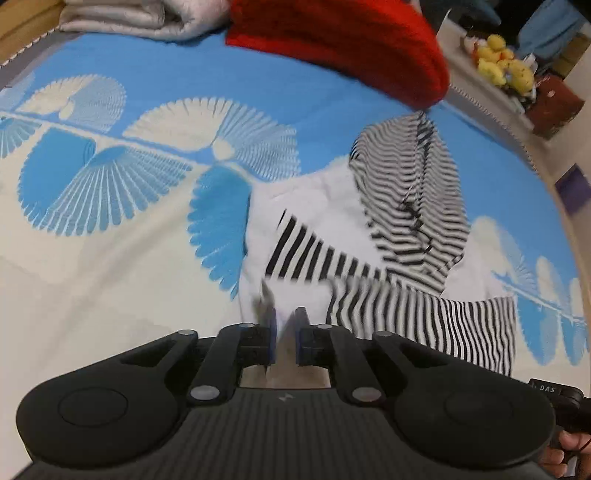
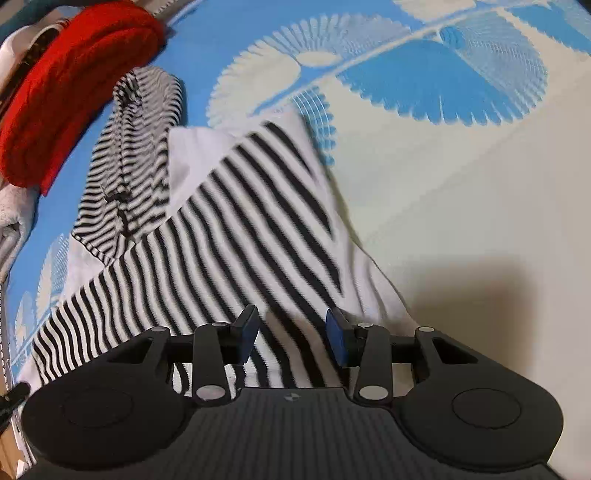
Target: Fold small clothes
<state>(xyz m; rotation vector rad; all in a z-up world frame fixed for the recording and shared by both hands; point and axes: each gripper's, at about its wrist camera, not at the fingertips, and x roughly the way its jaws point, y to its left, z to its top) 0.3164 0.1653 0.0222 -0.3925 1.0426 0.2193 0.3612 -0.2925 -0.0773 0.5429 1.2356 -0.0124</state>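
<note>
A small black-and-white striped garment [image 1: 399, 229] with white panels lies crumpled on the blue and cream bedspread [image 1: 110, 258]. My left gripper [image 1: 285, 325] is shut on a white edge of the garment, which runs between its blue pads. In the right wrist view the garment [image 2: 229, 229] spreads from the far left toward the camera. My right gripper [image 2: 291, 332] is open, its blue pads apart just above the striped cloth, holding nothing.
A red knitted item [image 1: 343, 40] lies at the far edge of the bed and also shows in the right wrist view [image 2: 70, 85]. A folded grey blanket [image 1: 140, 18] lies beside it. Yellow plush toys [image 1: 502, 62] sit on a side table beyond the bed.
</note>
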